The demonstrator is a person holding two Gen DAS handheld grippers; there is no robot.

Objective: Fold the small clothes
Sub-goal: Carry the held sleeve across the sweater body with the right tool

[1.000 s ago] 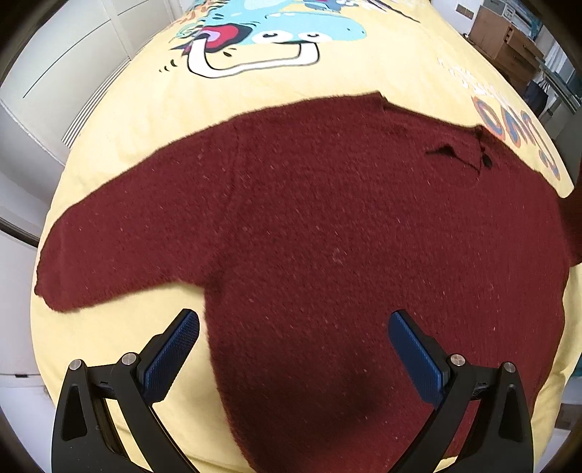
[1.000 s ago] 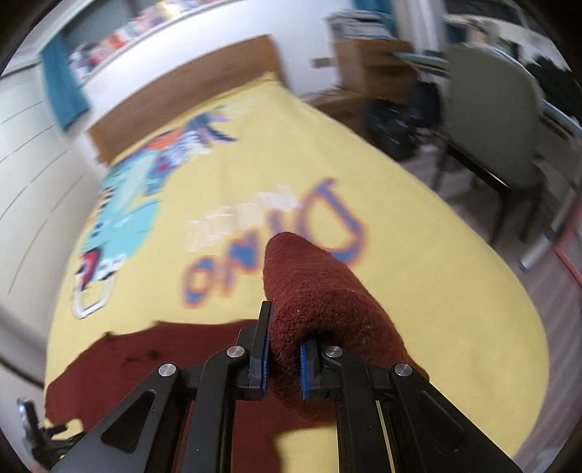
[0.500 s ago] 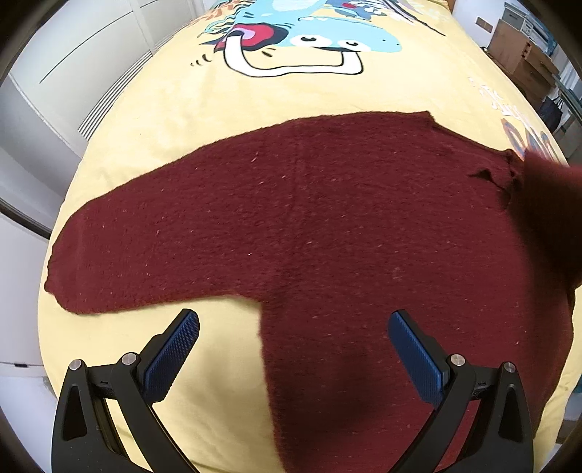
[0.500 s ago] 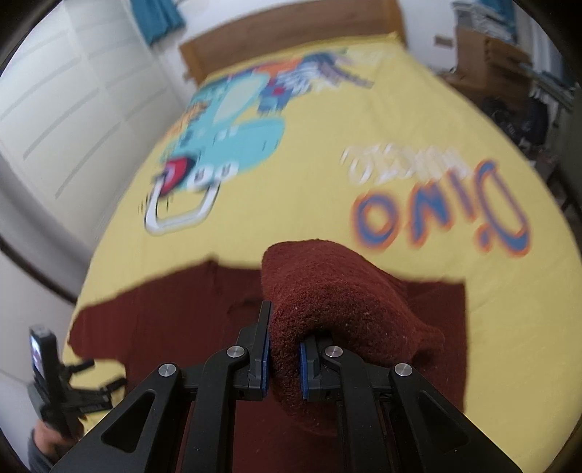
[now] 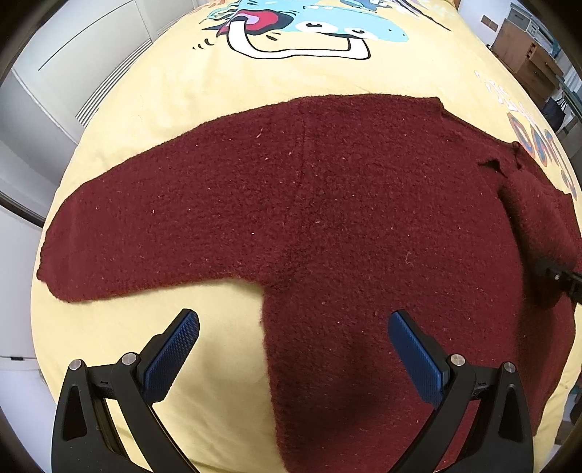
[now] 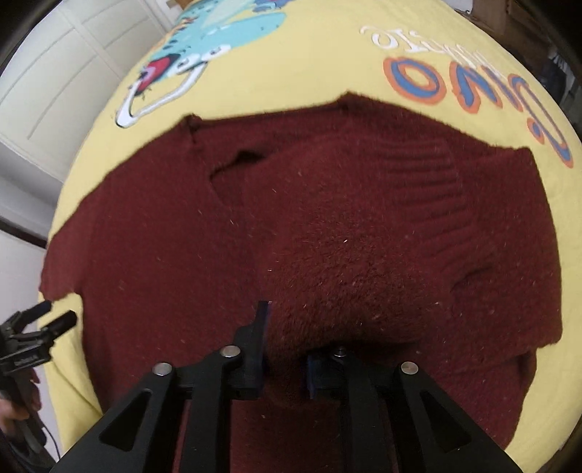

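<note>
A dark red knit sweater (image 5: 327, 225) lies flat on the yellow bedspread (image 5: 218, 83), its left sleeve (image 5: 145, 225) spread out to the left. My left gripper (image 5: 293, 349) is open and empty, hovering over the sweater's lower left edge. My right gripper (image 6: 285, 342) holds the right sleeve (image 6: 363, 262), folded over onto the sweater's body (image 6: 163, 254). Its jaws have parted slightly around the cloth. The right gripper also shows at the right edge of the left wrist view (image 5: 560, 276).
The bedspread carries a cartoon dinosaur print (image 5: 302, 29) and orange-blue lettering (image 6: 473, 87). White wardrobe doors (image 6: 54, 91) stand to the left of the bed. Wooden furniture (image 5: 527, 54) stands at the far right. The left gripper shows at the left edge (image 6: 32, 334).
My right gripper carried the sleeve leftward and down onto the sweater's body, and its jaws have started to part. My left gripper drifted slightly left, still open.
</note>
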